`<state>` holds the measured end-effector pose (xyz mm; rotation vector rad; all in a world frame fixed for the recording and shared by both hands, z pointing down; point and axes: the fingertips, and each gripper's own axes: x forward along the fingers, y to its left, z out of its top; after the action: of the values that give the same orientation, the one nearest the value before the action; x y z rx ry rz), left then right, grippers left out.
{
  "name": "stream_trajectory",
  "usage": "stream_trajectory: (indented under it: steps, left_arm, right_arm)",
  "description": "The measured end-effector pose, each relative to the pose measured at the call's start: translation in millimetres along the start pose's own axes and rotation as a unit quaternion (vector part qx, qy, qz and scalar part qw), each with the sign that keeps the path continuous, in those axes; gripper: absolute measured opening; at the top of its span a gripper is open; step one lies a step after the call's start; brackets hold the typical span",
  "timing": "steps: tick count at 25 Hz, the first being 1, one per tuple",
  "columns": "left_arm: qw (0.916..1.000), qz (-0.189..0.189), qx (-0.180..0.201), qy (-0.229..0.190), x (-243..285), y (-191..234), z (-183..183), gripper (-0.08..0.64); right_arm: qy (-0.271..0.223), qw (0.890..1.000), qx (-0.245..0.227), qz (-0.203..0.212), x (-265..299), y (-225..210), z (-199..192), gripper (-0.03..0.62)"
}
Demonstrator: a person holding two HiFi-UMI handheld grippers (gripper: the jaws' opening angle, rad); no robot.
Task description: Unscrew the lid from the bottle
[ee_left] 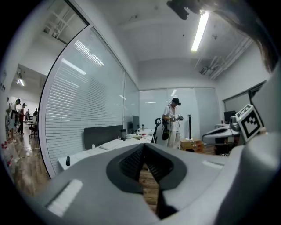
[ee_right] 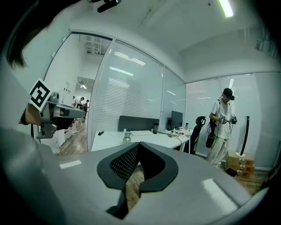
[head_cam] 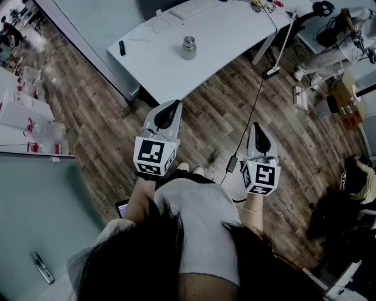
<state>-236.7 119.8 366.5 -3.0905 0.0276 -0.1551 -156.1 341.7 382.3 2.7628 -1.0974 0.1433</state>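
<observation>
While a silver metal bottle is standing by the white desk's front edge, the left gripper and right gripper are hovering clenched, empty.

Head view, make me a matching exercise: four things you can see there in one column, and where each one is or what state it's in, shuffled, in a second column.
Column one:
1. bottle
2. left gripper
3. small black object
4. keyboard

Column two:
A. lies near the end of the white table at the picture's left
B. shut on nothing, held over the wood floor
C. stands upright mid-table, lid on
D. lies at the table's far side

Pairs: 1-C, 2-B, 3-A, 4-D.
</observation>
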Motion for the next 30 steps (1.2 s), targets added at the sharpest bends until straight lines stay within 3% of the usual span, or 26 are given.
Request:
stream_trajectory:
  steps: [9,21,30]
  left_arm:
    - [1.0000,0.003,0.002,0.002,7,-4,0,0.058]
    - [0.9999,0.011,0.004,-0.003,5,-14,3,0.060]
    - [1.0000,0.003,0.000,0.009,34,-5,-5,0.088]
  right_arm:
    - [-0.008,1.000,0.012,-0.008,-1,-13,2,0.002]
    - [-0.023,0.999,0.030,0.017,-5,-18,2,0.006]
    - [-0.024,0.998,0.051,0.035,24,-23,3,0.089]
